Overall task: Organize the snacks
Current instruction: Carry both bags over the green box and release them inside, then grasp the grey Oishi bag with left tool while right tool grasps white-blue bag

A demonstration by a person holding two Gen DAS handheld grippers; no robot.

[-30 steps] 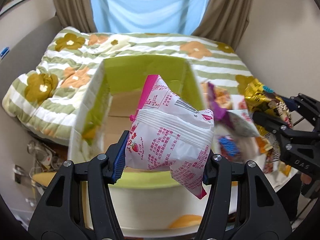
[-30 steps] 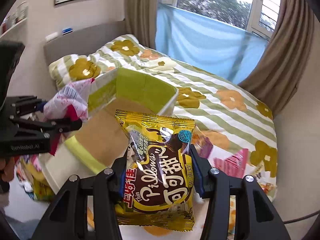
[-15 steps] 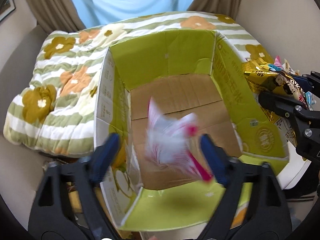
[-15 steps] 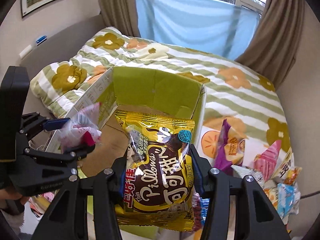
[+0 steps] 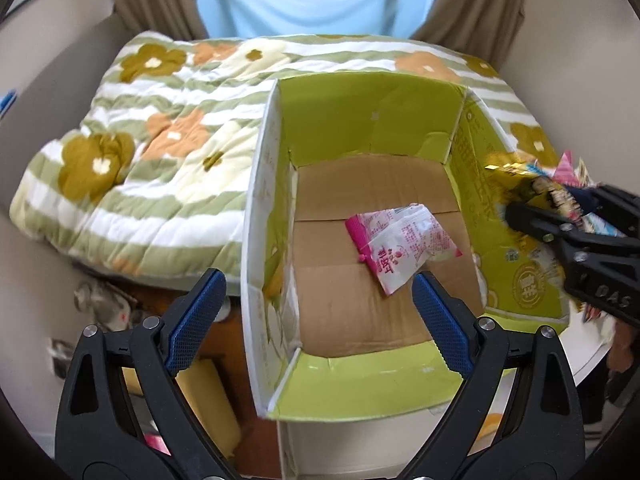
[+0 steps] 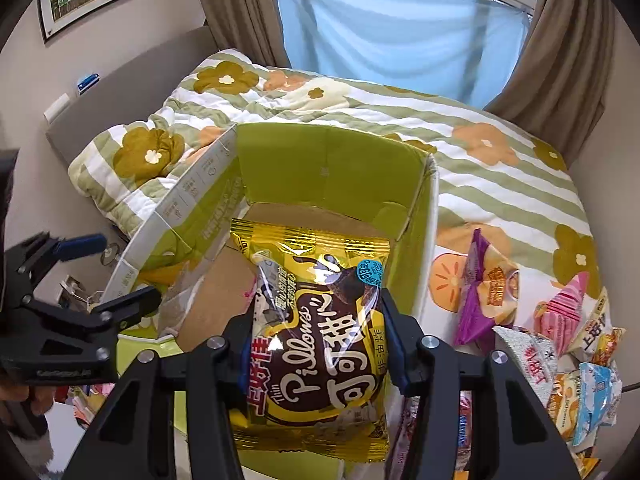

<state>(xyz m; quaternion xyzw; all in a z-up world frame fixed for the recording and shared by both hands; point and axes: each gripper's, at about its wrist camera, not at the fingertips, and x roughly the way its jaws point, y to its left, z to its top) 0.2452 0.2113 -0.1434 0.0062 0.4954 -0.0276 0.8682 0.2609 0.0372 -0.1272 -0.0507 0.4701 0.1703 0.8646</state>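
Left gripper point(image 5: 318, 304): black frame, blue ribbed pads, jaws spread wide with nothing between them, held above the near end of the open cardboard box with glossy lime-green flaps point(image 5: 372, 116). The box stands on a quilted bedspread with green stripes and flowers point(image 5: 160, 140), near its right edge.

White and pink crinkled plastic snack pouch point(image 5: 400, 246): lies flat on the plain brown corrugated floor of the box, toward the right wall. Its long axis runs diagonally, pink sealed end toward the far left, white end toward the near right.

Right gripper point(image 6: 318, 344): jaws closed narrowly on a shiny gold and brown foil snack bag point(image 6: 316, 328), gripped at both side edges. The bag stands upright, long axis vertical, crimped top seal pointing away toward the box's far wall; it hangs over the box's near right corner.

On the bedspread right of the box: a loose heap of small assorted foil snack packets point(image 6: 560, 340), crumpled and overlapping.
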